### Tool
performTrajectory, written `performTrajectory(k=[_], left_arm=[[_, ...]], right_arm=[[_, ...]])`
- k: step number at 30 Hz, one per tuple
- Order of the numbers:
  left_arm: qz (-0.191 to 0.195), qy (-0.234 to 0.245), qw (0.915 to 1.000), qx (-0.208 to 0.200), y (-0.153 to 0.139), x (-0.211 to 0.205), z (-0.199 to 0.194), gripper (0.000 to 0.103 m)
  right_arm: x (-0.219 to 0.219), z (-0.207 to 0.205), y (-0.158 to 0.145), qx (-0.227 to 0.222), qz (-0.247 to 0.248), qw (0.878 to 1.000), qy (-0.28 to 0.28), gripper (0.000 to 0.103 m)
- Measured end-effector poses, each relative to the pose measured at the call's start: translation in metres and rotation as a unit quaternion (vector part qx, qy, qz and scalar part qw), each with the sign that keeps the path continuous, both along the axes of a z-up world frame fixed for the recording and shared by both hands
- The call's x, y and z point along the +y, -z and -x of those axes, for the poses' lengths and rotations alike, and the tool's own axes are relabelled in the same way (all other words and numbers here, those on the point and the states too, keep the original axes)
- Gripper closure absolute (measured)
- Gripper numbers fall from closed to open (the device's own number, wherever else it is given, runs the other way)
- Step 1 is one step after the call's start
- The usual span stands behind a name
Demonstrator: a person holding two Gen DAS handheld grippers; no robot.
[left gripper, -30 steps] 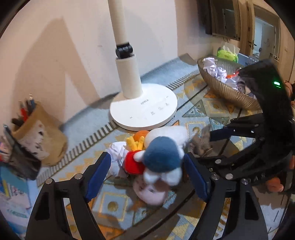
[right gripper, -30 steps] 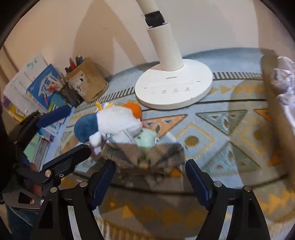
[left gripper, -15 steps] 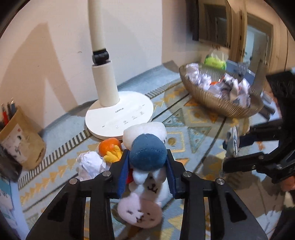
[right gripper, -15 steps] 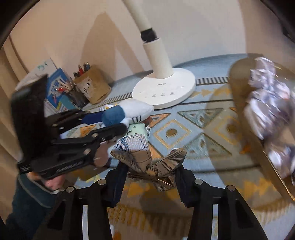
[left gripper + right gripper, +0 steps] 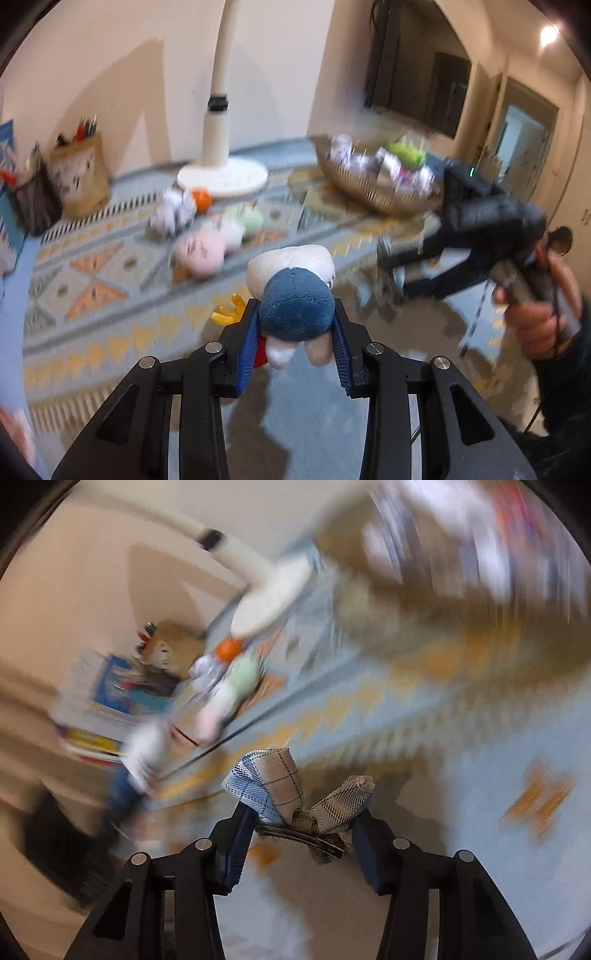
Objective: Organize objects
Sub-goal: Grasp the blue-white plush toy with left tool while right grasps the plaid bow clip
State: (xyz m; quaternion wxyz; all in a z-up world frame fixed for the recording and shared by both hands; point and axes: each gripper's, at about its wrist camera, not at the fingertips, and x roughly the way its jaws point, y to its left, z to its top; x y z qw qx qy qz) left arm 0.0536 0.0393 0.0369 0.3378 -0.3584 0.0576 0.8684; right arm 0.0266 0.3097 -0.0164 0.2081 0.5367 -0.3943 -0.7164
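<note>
A plush toy (image 5: pixel 295 306) with a blue head and white body hangs lifted off the patterned mat (image 5: pixel 92 288), and my left gripper (image 5: pixel 295 325) is shut on it. A plaid fabric bow on a metal hair clip (image 5: pixel 269 779) sits between the blue pads of my right gripper (image 5: pixel 304 812). Those jaws are opening slightly while the pads still touch the bow. In the left wrist view the right gripper's body (image 5: pixel 480 218) shows at the right, held by a hand (image 5: pixel 532 321). The right wrist view is heavily blurred and tilted.
A woven basket (image 5: pixel 373 192) of crumpled paper and small items stands far right. A white lamp base (image 5: pixel 221 177) stands at the back. On the mat lie a pink plush (image 5: pixel 201 253), a green one (image 5: pixel 251 221), crumpled paper (image 5: pixel 173 214) and an orange ball (image 5: pixel 201 197). Pen holders (image 5: pixel 79 173) are at the left.
Both grippers closed, the left on the blue plush and the right on the plaid bow, then lifted them away from the pile. The right gripper rolled as it moved.
</note>
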Motion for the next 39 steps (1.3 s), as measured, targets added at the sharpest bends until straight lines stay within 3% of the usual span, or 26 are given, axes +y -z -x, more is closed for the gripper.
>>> performTrajectory(k=[1, 4, 6, 8, 10, 13, 15, 18, 20, 22, 23, 25, 26, 28, 29, 32, 34, 39], left_arm=[[0.005, 0.001, 1.0, -0.007, 0.006, 0.002, -0.001, 0.065], [-0.001, 0.004, 0.9993, -0.038, 0.022, 0.001, -0.001, 0.048], [-0.001, 0.004, 0.9989, -0.046, 0.023, -0.001, -0.001, 0.039], [-0.003, 0.001, 0.9986, -0.053, 0.019, -0.003, -0.002, 0.012], [-0.016, 0.005, 0.9982, -0.057, 0.017, -0.004, -0.009, 0.002], [-0.014, -0.015, 0.9983, -0.054, 0.014, -0.003, -0.01, 0.002], [0.029, -0.061, 0.9958, -0.062, 0.019, 0.006, -0.001, 0.002], [0.046, -0.061, 0.9946, -0.071, 0.026, 0.019, 0.005, 0.004], [0.059, -0.059, 0.9946, -0.061, 0.029, 0.027, 0.002, 0.028], [0.082, -0.067, 0.9926, -0.059, 0.034, 0.033, 0.003, 0.041], [0.083, -0.073, 0.9926, -0.051, 0.036, 0.034, 0.003, 0.043], [0.073, -0.076, 0.9936, -0.04, 0.034, 0.032, 0.001, 0.051], [0.071, -0.08, 0.9935, -0.04, 0.033, 0.03, 0.0, 0.053], [0.063, -0.089, 0.9933, -0.039, 0.032, 0.024, 0.002, 0.053], [0.059, -0.093, 0.9931, -0.038, 0.031, 0.021, 0.002, 0.053], [0.051, -0.106, 0.9921, -0.043, 0.033, 0.016, 0.006, 0.053], [0.049, -0.109, 0.9922, -0.036, 0.032, 0.017, 0.005, 0.053], [0.028, -0.122, 0.9919, -0.02, 0.025, 0.008, 0.001, 0.053]], right_arm=[[0.001, 0.0, 0.005, -0.013, 0.014, 1.0, 0.008, 0.042], [0.0, -0.004, 0.006, -0.008, 0.026, 0.999, 0.021, 0.035], [-0.001, -0.008, -0.001, 0.007, -0.005, 1.0, 0.02, 0.035], [-0.003, -0.012, -0.011, 0.03, -0.05, 0.998, 0.012, 0.035], [-0.003, -0.018, -0.021, 0.052, -0.096, 0.994, 0.008, 0.035], [-0.017, -0.021, -0.03, 0.082, -0.176, 0.98, -0.031, 0.028], [-0.031, -0.023, -0.03, 0.099, -0.214, 0.969, -0.07, 0.022], [-0.057, -0.021, -0.028, 0.133, -0.259, 0.949, -0.119, 0.019], [-0.069, -0.019, -0.025, 0.159, -0.294, 0.935, -0.119, 0.019], [-0.078, -0.016, -0.023, 0.174, -0.336, 0.918, -0.118, 0.019], [-0.08, -0.013, -0.02, 0.178, -0.353, 0.911, -0.117, 0.019], [-0.081, -0.007, -0.016, 0.175, -0.352, 0.912, -0.117, 0.019], [-0.082, -0.003, -0.014, 0.17, -0.334, 0.92, -0.112, 0.019], [-0.084, -0.003, -0.013, 0.178, -0.327, 0.924, -0.086, 0.018], [-0.089, -0.004, -0.012, 0.181, -0.339, 0.92, -0.078, 0.018], [-0.103, -0.011, -0.012, 0.194, -0.386, 0.899, -0.074, 0.031], [-0.107, -0.015, -0.013, 0.208, -0.383, 0.897, -0.08, 0.05], [-0.106, -0.023, -0.017, 0.238, -0.369, 0.894, -0.083, 0.055]])
